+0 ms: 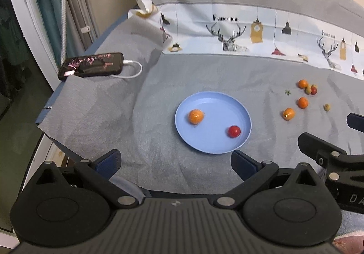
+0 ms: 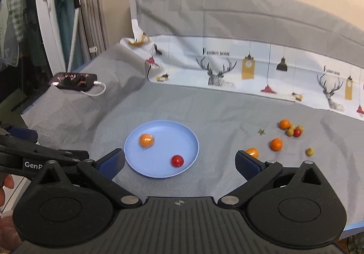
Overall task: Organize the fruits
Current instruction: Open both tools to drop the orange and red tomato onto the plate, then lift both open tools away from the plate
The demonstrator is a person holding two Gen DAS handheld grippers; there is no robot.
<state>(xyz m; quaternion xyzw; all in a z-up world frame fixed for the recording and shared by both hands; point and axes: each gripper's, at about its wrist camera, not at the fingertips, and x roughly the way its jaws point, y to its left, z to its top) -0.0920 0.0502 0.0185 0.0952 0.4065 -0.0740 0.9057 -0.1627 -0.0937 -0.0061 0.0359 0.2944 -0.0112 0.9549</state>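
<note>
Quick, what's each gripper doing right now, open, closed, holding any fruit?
Left gripper: open, nothing between its fingers.
Right gripper: open wide, holding nothing; the blue plate lies beyond it.

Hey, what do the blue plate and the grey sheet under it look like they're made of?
The blue plate looks like moulded plastic with a smooth, slightly glossy finish: uniform colour and soft highlights along its raised rim. It could be melamine. The grey sheet looks like woven fabric, matte, with creases and folds, draping limply over the edge.
</note>
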